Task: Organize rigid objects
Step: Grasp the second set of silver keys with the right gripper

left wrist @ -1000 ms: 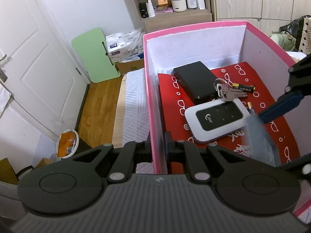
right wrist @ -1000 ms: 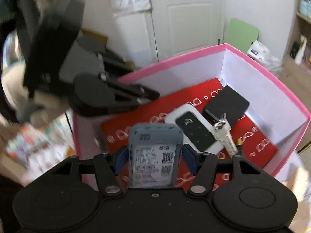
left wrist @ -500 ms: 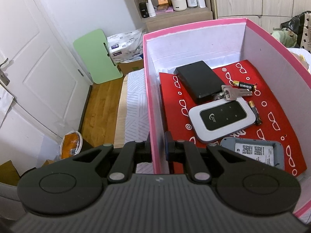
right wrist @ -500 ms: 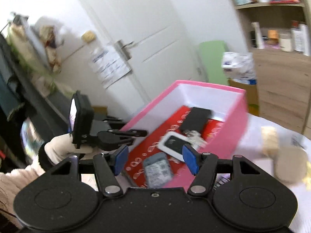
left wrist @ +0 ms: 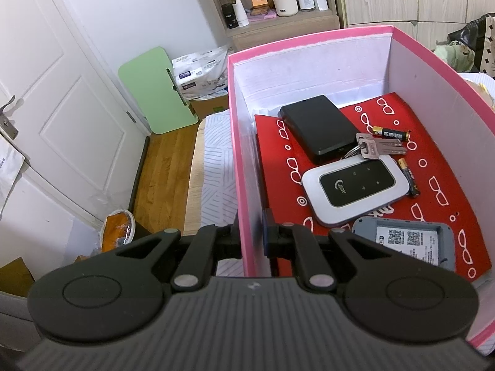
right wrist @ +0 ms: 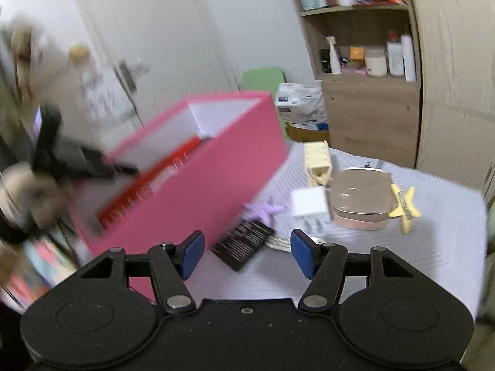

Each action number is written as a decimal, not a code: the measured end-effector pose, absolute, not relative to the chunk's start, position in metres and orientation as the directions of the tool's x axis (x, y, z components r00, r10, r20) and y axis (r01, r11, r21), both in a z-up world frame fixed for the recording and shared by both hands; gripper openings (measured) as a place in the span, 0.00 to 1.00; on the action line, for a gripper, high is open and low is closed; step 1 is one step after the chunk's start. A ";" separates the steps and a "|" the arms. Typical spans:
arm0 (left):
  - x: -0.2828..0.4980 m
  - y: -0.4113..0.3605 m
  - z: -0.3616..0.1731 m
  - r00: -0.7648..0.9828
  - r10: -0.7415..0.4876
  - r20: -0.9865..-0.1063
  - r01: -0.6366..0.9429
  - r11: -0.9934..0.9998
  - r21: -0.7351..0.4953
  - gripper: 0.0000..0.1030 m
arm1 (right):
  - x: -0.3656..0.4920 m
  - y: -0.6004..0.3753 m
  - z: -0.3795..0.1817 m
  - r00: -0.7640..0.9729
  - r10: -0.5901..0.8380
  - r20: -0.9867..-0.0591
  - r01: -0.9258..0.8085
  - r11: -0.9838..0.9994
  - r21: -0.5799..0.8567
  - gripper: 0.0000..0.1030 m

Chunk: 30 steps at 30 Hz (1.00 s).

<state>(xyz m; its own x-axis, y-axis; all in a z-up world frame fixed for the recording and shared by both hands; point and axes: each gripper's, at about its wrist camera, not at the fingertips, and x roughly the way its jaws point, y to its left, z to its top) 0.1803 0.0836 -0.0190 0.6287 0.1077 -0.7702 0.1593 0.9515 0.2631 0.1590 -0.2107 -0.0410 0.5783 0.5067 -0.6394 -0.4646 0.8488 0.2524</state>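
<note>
My left gripper (left wrist: 252, 235) is shut on the near left wall of the pink box (left wrist: 309, 35). Inside, on red patterned paper, lie a black hard drive (left wrist: 318, 126), keys (left wrist: 371, 148), a white pocket router (left wrist: 352, 185), two batteries (left wrist: 391, 133) and a grey device (left wrist: 405, 241) label up. My right gripper (right wrist: 246, 252) is open and empty, outside the pink box (right wrist: 198, 179), above a black comb-like piece (right wrist: 244, 242). Beyond it on the white cloth lie a white charger (right wrist: 309, 205), a beige case (right wrist: 359, 198), a yellow clip (right wrist: 403, 205) and a purple clip (right wrist: 263, 208).
A pale yellow hair claw (right wrist: 318, 160) lies behind the charger. A wooden shelf unit (right wrist: 365, 61) with bottles stands behind the table. A white door (left wrist: 62, 108) and a green board (left wrist: 157, 89) are to the left, with wooden floor below the table's edge.
The right gripper let go of the grey device, which now lies in the box's near corner. It then swung out of the box to the right, over the loose items.
</note>
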 end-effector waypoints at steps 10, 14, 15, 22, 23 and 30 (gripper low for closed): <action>0.181 0.084 -0.019 0.628 0.103 -0.771 0.159 0.953 0.258 0.09 | 0.182 -0.210 -0.079 0.592 0.354 -0.724 -0.432 0.898 0.086 0.72; 0.181 0.084 -0.019 0.628 0.104 -0.771 0.160 0.952 0.259 0.09 | 0.193 -0.210 -0.093 0.603 0.309 -0.735 -0.407 0.912 0.050 0.73; 0.181 0.084 -0.019 0.628 0.105 -0.771 0.161 0.952 0.261 0.09 | 0.193 -0.210 -0.094 0.617 0.307 -0.725 -0.406 0.913 0.042 0.73; 0.181 0.084 -0.019 0.628 0.106 -0.771 0.161 0.951 0.262 0.09 | 0.195 -0.199 -0.095 0.649 0.328 -0.687 -0.425 0.905 0.030 0.37; 0.181 0.084 -0.019 0.628 0.106 -0.771 0.160 0.952 0.262 0.09 | 0.193 -0.197 -0.093 0.650 0.318 -0.690 -0.425 0.905 0.017 0.35; 0.181 0.085 -0.019 0.628 0.104 -0.771 0.159 0.953 0.258 0.09 | 0.179 -0.201 -0.074 0.670 0.333 -0.663 -0.369 0.925 0.092 0.04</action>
<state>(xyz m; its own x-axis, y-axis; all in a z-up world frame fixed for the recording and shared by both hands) 0.1807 0.0852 -0.0190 0.6283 0.1044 -0.7710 0.1587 0.9529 0.2584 0.1795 -0.2006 -0.0744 0.6700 0.3335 -0.6633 -0.3688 0.9249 0.0925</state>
